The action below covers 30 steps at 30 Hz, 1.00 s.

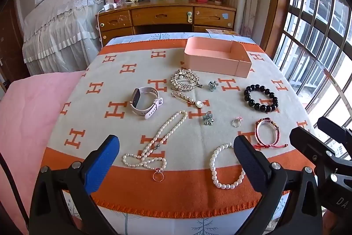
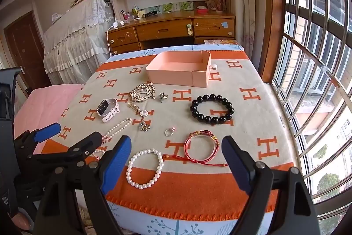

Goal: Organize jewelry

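Observation:
Jewelry lies spread on an orange and beige blanket (image 1: 123,72). An empty pink box (image 1: 216,56) (image 2: 179,72) stands at the far side. Nearer lie a crystal hair clip (image 1: 184,79), a pink watch (image 1: 146,101), a pearl necklace (image 1: 154,142), a pearl bracelet (image 1: 222,169) (image 2: 144,169), a black bead bracelet (image 1: 260,98) (image 2: 212,108), a red bracelet (image 1: 267,130) (image 2: 201,149), two rings (image 1: 236,122) (image 1: 158,175), two flower clips (image 1: 208,118) and a pearl pin (image 1: 189,99). My left gripper (image 1: 176,160) is open above the necklace. My right gripper (image 2: 176,160) is open above the pearl and red bracelets.
A wooden desk (image 1: 167,14) with drawers and bookshelves stands behind the table. A lace-covered piece of furniture (image 1: 61,25) is at the left. A barred window (image 2: 312,80) runs along the right. Pink bedding (image 1: 28,107) lies left of the blanket.

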Each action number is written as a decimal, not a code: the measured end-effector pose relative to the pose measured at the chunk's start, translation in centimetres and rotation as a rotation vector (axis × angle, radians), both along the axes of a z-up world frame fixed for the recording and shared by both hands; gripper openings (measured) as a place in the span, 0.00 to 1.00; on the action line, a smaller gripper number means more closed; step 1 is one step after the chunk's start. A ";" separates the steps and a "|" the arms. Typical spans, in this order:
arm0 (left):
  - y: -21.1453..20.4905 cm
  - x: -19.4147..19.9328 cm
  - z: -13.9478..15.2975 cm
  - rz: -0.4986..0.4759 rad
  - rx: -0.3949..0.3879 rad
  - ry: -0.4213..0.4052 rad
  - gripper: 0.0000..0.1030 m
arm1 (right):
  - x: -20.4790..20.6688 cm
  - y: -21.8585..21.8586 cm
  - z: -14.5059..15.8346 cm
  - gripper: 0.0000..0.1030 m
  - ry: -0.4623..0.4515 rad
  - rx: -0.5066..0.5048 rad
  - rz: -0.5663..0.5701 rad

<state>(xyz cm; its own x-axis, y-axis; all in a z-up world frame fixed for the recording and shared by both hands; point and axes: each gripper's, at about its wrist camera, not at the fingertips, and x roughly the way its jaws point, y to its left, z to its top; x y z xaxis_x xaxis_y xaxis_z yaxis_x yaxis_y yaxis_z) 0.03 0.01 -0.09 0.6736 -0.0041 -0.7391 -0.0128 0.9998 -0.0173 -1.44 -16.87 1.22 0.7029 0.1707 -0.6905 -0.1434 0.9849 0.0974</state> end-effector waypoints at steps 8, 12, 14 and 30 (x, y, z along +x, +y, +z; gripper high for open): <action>-0.2 -0.4 0.0 0.007 0.015 -0.014 0.99 | 0.2 0.2 -0.4 0.82 0.000 0.009 0.036; 0.0 0.0 -0.1 0.034 0.007 -0.003 0.99 | 0.2 0.4 -0.6 0.82 0.000 0.020 0.053; 0.1 0.1 -0.1 0.042 0.006 0.000 0.99 | 0.5 0.4 -0.7 0.82 0.006 0.022 0.061; 0.1 0.0 0.4 0.052 0.010 -0.018 0.99 | 0.6 0.5 -0.4 0.82 -0.006 -0.001 0.062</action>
